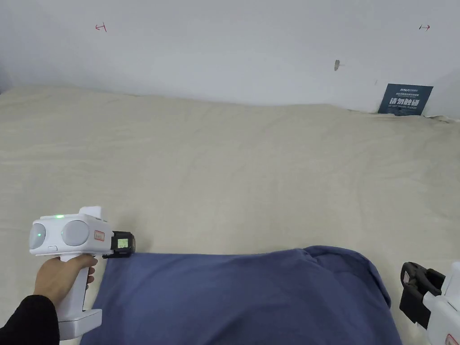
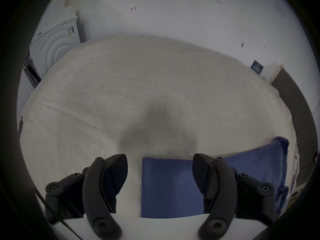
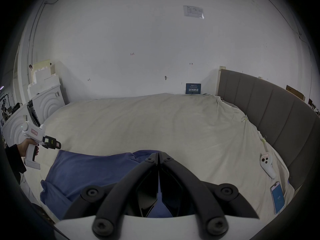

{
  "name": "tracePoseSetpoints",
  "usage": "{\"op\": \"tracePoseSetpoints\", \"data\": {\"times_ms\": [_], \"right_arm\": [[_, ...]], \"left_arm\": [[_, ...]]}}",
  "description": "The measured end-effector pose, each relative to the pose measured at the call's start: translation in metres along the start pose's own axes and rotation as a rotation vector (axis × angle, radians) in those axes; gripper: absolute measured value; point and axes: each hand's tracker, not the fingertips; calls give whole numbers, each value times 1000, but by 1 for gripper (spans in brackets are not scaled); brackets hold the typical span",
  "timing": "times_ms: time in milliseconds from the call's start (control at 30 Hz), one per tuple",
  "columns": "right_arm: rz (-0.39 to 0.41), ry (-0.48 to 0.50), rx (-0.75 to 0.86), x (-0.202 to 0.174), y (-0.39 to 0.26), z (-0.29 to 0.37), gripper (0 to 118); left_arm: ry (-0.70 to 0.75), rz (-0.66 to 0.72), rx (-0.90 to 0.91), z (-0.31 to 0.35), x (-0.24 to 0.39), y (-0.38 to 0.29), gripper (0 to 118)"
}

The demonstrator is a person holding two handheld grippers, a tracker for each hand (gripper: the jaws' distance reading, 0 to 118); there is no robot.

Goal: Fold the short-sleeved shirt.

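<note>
blue shirt (image 1: 242, 296) lies on bed (image 1: 224, 170)

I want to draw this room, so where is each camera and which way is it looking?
Head view: on the person's head, looking down across the bed toward the wall; the left hand holds the left gripper at the blue shirt.
Left gripper view: on the left gripper, low over the shirt's corner, facing the wall; its jaws stand apart.
Right gripper view: on the right gripper, above the shirt, facing the wall; its jaws are together.
Shared: all three show the shirt, the bed and the wall.
</note>
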Motion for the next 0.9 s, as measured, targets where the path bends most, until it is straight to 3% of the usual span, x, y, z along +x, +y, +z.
{"op": "tracePoseSetpoints", "data": {"times_ms": [100,200,300,333,367,400,500,600,633,733,767,900], "right_arm": [[-6,-5,-16,0,-3,-11,0],[-9,-8,-32,0,-5,-21,0],[-12,2,-60,10,-10,-34,0],[-12,3,-64,11,-10,-37,0],[-12,3,-66,15,-11,-41,0],[-16,4,-73,17,-10,-47,0],[-35,6,-94,22,-4,-69,0],[-30,-2,-139,31,3,-101,1],[-29,-3,-174,32,5,-112,6],[-10,11,-257,38,5,-148,78],[-7,22,-298,40,3,-162,92],[54,4,-375,33,-4,-195,91]], "left_arm": [[21,3,-44,-22,0,-2,80],[35,-29,-79,-34,6,-7,69],[38,-54,-28,-24,10,-14,64],[31,-70,-8,-20,13,-16,52],[13,-75,3,-19,15,-17,25],[-17,-71,-1,-19,18,-18,8],[26,-111,15,-16,26,-24,1],[-45,-88,88,9,26,-27,0],[-59,-96,108,19,27,-28,0],[-84,-130,158,46,28,-29,0],[-88,-134,173,54,27,-30,0],[-96,-150,189,69,26,-29,0]]}}
